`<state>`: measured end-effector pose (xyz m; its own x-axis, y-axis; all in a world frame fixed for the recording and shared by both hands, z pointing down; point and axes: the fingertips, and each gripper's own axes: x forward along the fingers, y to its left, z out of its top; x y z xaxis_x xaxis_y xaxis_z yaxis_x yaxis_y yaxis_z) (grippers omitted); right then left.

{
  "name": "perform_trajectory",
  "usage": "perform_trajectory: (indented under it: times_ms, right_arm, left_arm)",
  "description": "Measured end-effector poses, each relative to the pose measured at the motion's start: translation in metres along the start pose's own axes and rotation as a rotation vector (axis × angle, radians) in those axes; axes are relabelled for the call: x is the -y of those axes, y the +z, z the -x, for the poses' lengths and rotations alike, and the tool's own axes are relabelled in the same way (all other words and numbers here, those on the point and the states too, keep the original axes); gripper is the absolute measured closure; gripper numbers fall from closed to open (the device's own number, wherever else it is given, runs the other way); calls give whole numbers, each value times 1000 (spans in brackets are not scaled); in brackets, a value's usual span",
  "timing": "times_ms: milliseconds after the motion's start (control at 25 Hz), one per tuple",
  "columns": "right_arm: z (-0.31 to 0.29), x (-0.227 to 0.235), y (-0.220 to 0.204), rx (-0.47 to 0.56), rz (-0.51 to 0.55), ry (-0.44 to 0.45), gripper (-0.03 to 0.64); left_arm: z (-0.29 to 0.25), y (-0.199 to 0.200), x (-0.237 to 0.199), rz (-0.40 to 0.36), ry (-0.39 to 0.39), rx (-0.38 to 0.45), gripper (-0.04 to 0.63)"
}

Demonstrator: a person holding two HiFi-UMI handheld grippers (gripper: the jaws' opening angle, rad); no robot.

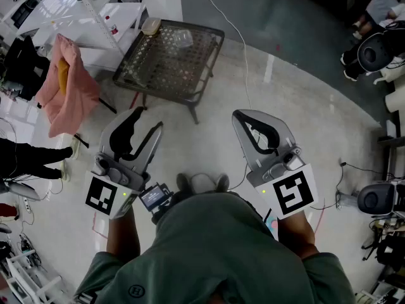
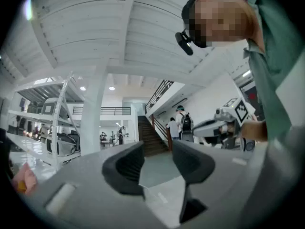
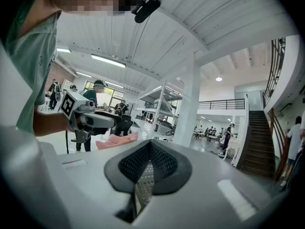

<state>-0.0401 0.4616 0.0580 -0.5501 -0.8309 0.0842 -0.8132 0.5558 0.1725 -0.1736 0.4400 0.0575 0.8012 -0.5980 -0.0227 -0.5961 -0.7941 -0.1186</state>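
Just short of the mesh table (image 1: 163,65), on the side nearest the person, both grippers hang over bare floor and touch nothing. The left gripper (image 1: 145,124) points toward the table's near left corner. The left gripper view shows its two dark pads (image 2: 125,168) standing apart, with only floor and a far staircase (image 2: 151,136) in the gap, so these tongs are open and hold nothing. The right gripper (image 1: 254,120) sits off the table's near right corner. In the right gripper view its ribbed pads (image 3: 164,163) meet tip to tip, so it is closed with nothing between them. The table is the nearest thing to both grippers, yet neither reaches it, and the two stand well apart from each other.

On the table top, toward its far side, rests a clear plastic container (image 1: 181,38), and at the far left corner a small beige object (image 1: 150,25). Left of the table hangs a draped pink cloth (image 1: 63,87). Beyond the table's far left corner stands a white shelving rack (image 1: 101,8). A white cable (image 1: 235,33) runs across the floor past the table's right edge.
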Motion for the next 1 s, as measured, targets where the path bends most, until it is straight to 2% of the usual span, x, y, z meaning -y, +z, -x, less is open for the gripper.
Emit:
perform_trajectory:
  times_ms: [480, 1000]
  right_arm:
    - [-18, -24, 4, -18, 5, -40, 612]
    - [-67, -43, 9, 5, -16, -116, 611]
  left_arm:
    - [21, -7, -23, 7, -34, -6, 411]
    - [42, -23, -83, 7, -70, -2, 411]
